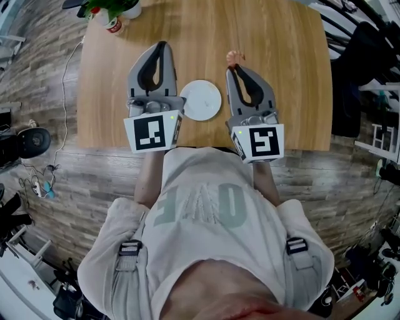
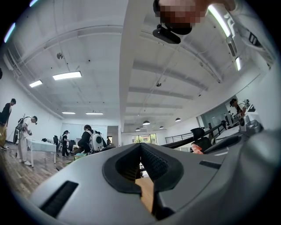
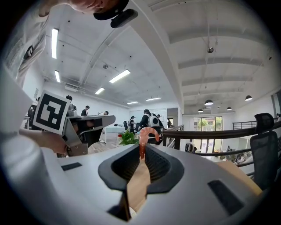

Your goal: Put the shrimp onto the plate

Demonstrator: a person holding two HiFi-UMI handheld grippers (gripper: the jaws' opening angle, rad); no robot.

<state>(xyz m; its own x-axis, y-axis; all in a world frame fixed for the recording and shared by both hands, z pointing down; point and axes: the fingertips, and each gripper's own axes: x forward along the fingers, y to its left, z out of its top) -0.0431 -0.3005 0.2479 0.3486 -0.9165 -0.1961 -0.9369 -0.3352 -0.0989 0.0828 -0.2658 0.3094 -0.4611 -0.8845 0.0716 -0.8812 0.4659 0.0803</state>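
On the wooden table, 11 o'clock corner: a green plant stands near the edge, well apart from everything else.
Left gripper: held over the table at 9 o'clock of the plate, nose pointing to 12 o'clock. In the left gripper view the tips meet with nothing between them, and only bare wood shows through the slit lower down.
Left marker cube: sits at the gripper's near end, over the table's near edge.
White plate: round and bare, on the table between the two grippers, just beside the left gripper's body.
Right gripper: at 3 o'clock of the plate, nose also toward 12 o'clock. In the right gripper view the jaws are narrow and pinch the shrimp's tail end.
Shrimp: orange-pink, at 1 o'clock of the plate and apart from it. Its curled body stands out beyond the jaw tips.
Right marker cube: at that gripper's near end, past the table edge.
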